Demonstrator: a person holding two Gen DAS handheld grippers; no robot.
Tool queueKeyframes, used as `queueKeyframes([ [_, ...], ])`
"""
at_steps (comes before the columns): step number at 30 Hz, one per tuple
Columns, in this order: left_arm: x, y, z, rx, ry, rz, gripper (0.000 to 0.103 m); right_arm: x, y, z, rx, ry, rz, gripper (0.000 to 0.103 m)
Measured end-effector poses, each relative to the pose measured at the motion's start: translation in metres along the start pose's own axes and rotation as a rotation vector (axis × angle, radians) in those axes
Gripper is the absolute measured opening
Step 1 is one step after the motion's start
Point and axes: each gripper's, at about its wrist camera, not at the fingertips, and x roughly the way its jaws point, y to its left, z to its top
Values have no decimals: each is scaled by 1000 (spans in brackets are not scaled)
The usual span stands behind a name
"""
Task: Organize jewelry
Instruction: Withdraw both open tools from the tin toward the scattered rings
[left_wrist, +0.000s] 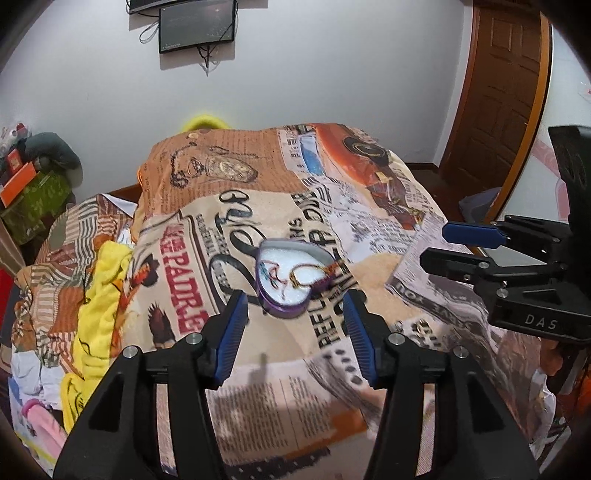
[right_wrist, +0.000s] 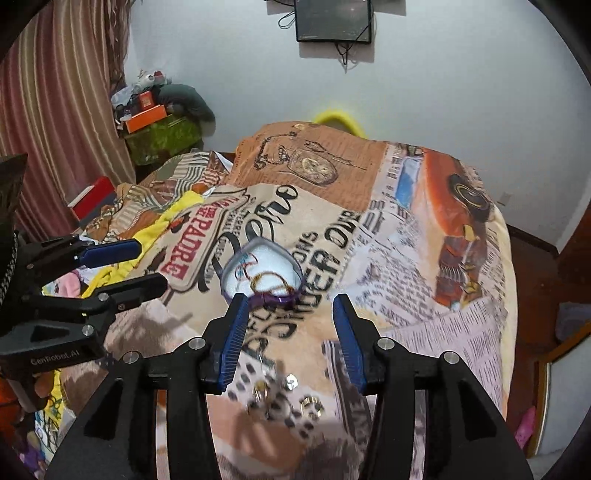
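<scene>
A purple heart-shaped jewelry box (left_wrist: 290, 280) (right_wrist: 260, 271) with white lining lies open on the printed blanket, with thin chains and a gold hoop inside. My left gripper (left_wrist: 295, 300) hangs above the blanket just short of the box, open, with nothing between its blue pads. My right gripper (right_wrist: 290, 301) is likewise open and empty, the box just beyond its left fingertip. Each gripper shows from the side in the other's view: right gripper (left_wrist: 441, 246), left gripper (right_wrist: 152, 264). Several small metal rings (right_wrist: 288, 400) (left_wrist: 417, 326) lie loose on the blanket below the right gripper.
The newspaper-print blanket (left_wrist: 369, 192) covers a bed. Yellow cloth (left_wrist: 99, 295) and mixed clothing are bunched at its left edge. A green box (right_wrist: 162, 138) with clutter stands by a striped curtain (right_wrist: 55, 110). A wooden door (left_wrist: 498, 85) is at the right, and a screen (right_wrist: 332, 20) hangs on the wall.
</scene>
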Motion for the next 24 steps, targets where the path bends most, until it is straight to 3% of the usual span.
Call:
queueKeyframes([
  [15,25,-43,-40,19,142,-99,53,3,-24,-70,53,102,-55,44],
  [24,51,-77,-53,70,217,-151,53,12,-38,-91,80,158,-52,44],
])
